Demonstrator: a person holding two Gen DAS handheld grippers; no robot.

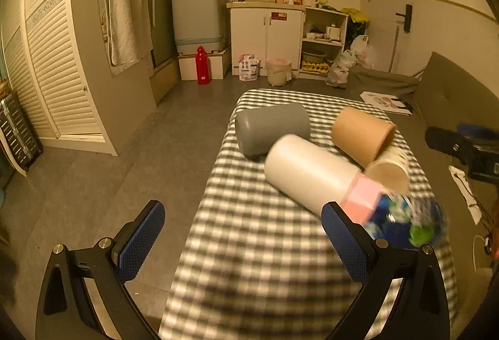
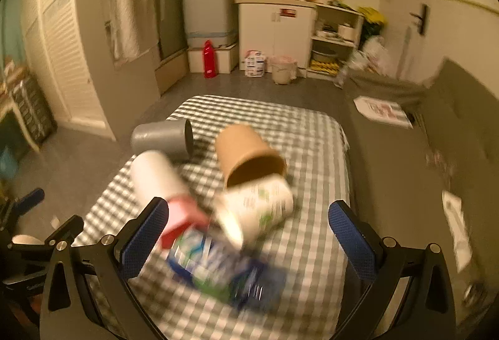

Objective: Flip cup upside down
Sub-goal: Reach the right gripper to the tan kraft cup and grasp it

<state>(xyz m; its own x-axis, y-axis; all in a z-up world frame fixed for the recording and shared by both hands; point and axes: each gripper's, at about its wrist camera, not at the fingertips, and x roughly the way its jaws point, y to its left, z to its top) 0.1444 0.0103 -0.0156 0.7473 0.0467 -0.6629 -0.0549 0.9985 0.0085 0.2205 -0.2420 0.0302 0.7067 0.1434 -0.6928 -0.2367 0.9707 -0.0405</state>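
Note:
Several cups lie on their sides on a checkered table (image 1: 249,246): a grey cup (image 1: 271,129), a brown paper cup (image 1: 361,137), a printed white paper cup (image 1: 389,171) and a white cylinder (image 1: 308,174) with a pink end. In the right wrist view they show as the grey cup (image 2: 162,137), the brown cup (image 2: 249,153), the printed cup (image 2: 262,209) and the white cylinder (image 2: 156,177). My left gripper (image 1: 243,240) is open, near the white cylinder. My right gripper (image 2: 249,237) is open, with the printed cup between and beyond its fingers.
A blue-green packet (image 2: 218,268) lies on the checkered table (image 2: 312,153) near the cups. A grey sofa (image 1: 443,96) runs along the right. The floor (image 1: 109,177) lies to the left, with a wardrobe, cabinets and a red bottle (image 1: 202,65) beyond.

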